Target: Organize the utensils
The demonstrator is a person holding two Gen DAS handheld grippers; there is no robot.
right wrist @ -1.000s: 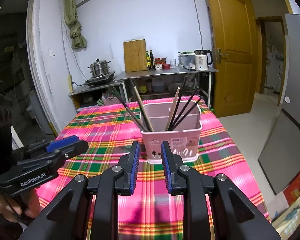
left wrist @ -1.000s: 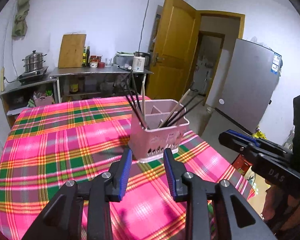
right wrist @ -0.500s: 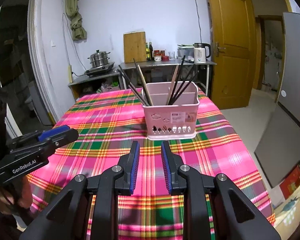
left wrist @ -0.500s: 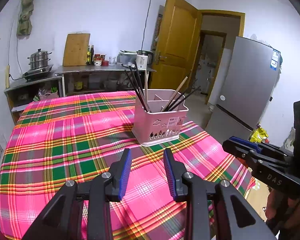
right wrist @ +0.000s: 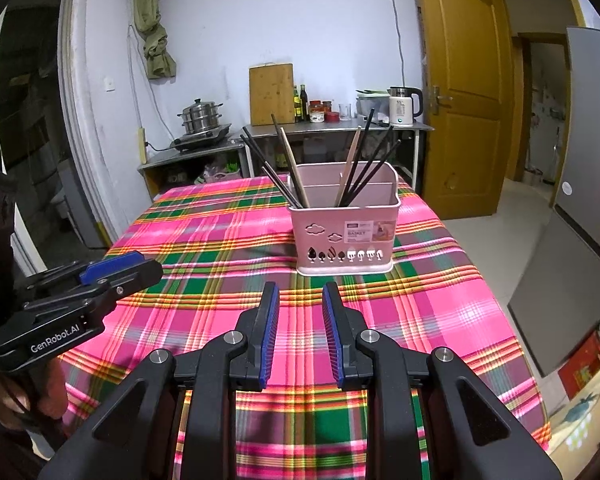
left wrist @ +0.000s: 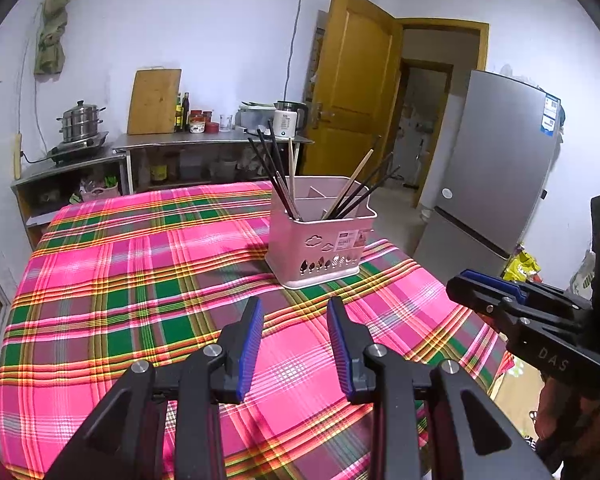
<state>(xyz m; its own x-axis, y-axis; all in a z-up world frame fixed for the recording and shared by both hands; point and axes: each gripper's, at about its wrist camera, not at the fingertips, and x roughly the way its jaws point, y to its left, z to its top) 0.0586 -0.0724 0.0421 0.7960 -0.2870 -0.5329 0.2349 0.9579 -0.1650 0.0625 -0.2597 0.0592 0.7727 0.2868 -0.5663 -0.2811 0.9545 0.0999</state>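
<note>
Since everything's already upright: basket sits straight ahead on the table, chopsticks leaning out both ends.
Left hand-held gripper: jaws apart, empty, basket up-right of it.
Right hand-held gripper: narrower gap, empty, probably nearer.
In the way: nothing, just tablecloth.

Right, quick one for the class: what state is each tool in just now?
Left tool: open, holding nothing.
Right tool: open, holding nothing.
</note>
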